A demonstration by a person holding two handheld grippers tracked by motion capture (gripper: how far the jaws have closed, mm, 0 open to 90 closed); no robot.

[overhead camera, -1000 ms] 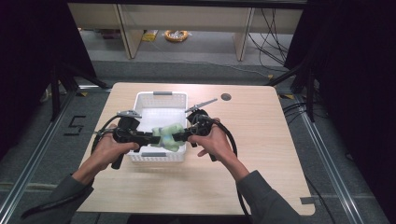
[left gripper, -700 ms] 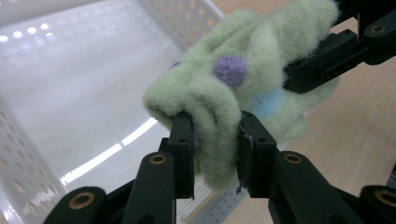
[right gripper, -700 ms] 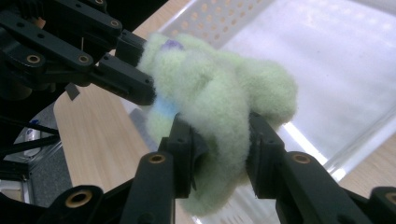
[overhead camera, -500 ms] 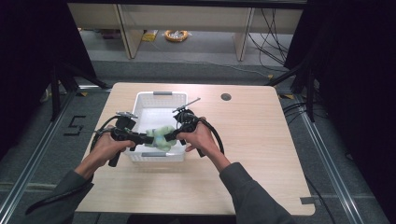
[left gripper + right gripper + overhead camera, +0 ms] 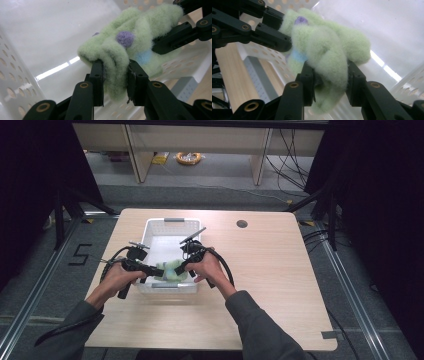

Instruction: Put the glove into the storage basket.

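Left gripper (image 5: 115, 75) and right gripper (image 5: 329, 75), each clamped on the fuzzy green sock (image 5: 130, 47). Held bunched between both over the white basket (image 5: 165, 226), probably for lowering in.

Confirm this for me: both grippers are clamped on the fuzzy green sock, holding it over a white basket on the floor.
Not quite. The basket stands on the wooden table, not the floor, as the high view shows. The rest holds: the left gripper and right gripper are both shut on the sock over the basket.
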